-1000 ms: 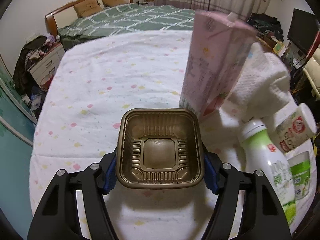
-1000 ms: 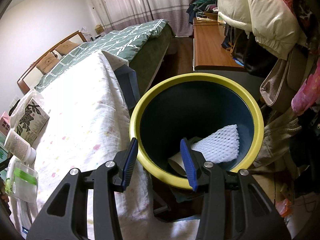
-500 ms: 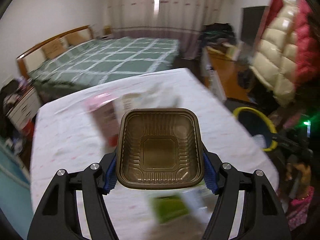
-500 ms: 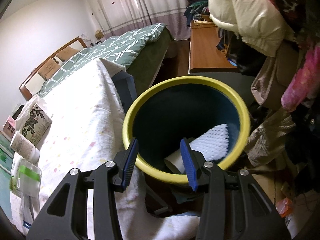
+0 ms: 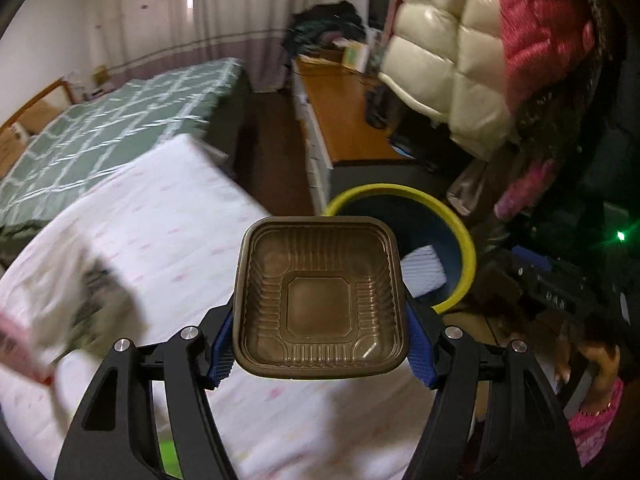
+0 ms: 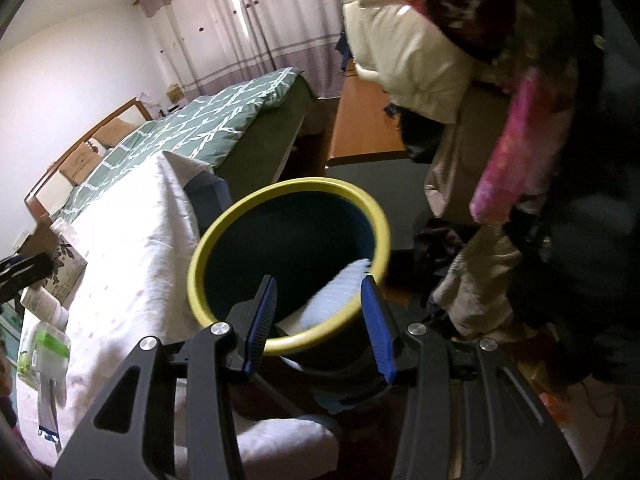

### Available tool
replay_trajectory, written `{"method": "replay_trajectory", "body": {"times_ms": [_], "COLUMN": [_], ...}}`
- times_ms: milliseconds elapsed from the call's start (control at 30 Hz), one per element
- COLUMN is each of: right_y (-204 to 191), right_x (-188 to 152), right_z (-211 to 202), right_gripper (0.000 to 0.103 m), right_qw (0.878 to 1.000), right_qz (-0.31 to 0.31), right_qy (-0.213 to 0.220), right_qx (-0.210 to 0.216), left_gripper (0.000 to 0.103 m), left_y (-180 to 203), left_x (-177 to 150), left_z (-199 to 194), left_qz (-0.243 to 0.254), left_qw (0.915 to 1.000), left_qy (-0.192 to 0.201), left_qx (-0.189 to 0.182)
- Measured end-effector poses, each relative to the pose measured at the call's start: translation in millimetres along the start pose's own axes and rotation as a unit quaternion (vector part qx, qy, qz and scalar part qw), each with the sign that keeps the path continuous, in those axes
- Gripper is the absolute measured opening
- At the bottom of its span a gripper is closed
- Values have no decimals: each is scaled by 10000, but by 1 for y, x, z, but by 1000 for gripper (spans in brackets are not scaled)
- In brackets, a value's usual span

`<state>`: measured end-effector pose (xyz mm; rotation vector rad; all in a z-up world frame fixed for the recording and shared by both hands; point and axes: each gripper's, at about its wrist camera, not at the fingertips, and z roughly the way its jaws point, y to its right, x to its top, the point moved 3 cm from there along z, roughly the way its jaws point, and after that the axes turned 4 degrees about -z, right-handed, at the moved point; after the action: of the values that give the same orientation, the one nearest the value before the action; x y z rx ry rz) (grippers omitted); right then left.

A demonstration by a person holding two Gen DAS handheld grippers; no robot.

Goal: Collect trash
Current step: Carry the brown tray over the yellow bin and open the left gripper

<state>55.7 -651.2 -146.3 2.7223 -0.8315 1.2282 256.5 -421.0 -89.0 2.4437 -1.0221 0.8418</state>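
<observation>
My left gripper [image 5: 320, 344] is shut on a brown ribbed plastic tray [image 5: 320, 296], held in the air over the edge of the white dotted tablecloth [image 5: 160, 232]. Beyond it stands a dark bin with a yellow rim [image 5: 466, 240] holding white foam netting [image 5: 424, 272]. My right gripper [image 6: 320, 320] is open and empty, just in front of the same bin [image 6: 288, 192], near its rim; the white foam netting [image 6: 340, 284] lies inside.
A patterned box [image 6: 66, 258], a bottle [image 6: 44, 304] and a green-labelled pack [image 6: 44, 352] lie on the cloth-covered table [image 6: 132, 248]. A green bed [image 5: 100, 128], a wooden desk [image 5: 348, 120] and hanging jackets [image 5: 452, 60] surround the bin.
My left gripper has swung right with the tray, from facing the table items to facing the bin. My right gripper has drawn back and tilted, staying open in front of the bin.
</observation>
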Motion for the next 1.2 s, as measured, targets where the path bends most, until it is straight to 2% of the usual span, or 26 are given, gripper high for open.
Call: {"method": "replay_trajectory", "body": {"times_ms": [100,300,433,600,667,700,900,967,1033,1200], "right_y": [13,31,36,40,39,38,29,24,17,-6], "right_x": [-2,-6,-8,-9,-9,-9,-8,-8,-8,-10], "right_z": [-1,-3,-4,-5,-5,-6,-12,-13,-15,-14], "right_gripper": [42,42,42,43,46,46,47,47,48,48], "right_qw": [10000,9997,9996,9994,9994,9994,9997,9998,9999,9998], "right_qz": [93,230,271,304,301,292,197,148,91,-128], "right_qy": [-13,-38,-53,-74,-78,-76,-50,-39,-37,-82], "right_qx": [-25,-51,-86,-139,-144,-143,-112,-93,-46,94], "left_gripper": [68,68,68,69,77,86,87,87,92,96], "left_y": [29,61,70,77,78,78,68,62,54,23], "left_x": [12,27,32,39,43,45,49,49,48,29], "left_z": [30,81,109,130,135,136,105,75,42,-34], "left_qz": [162,299,238,256,240,219,7,10,-29,-428], "left_qw": [9997,9986,9976,9976,9977,9980,9992,9999,9998,9961], "left_qy": [-146,-421,-618,-627,-630,-584,-353,-105,195,769], "left_qx": [-53,-109,-225,-126,-93,-64,-168,-129,-49,69]}}
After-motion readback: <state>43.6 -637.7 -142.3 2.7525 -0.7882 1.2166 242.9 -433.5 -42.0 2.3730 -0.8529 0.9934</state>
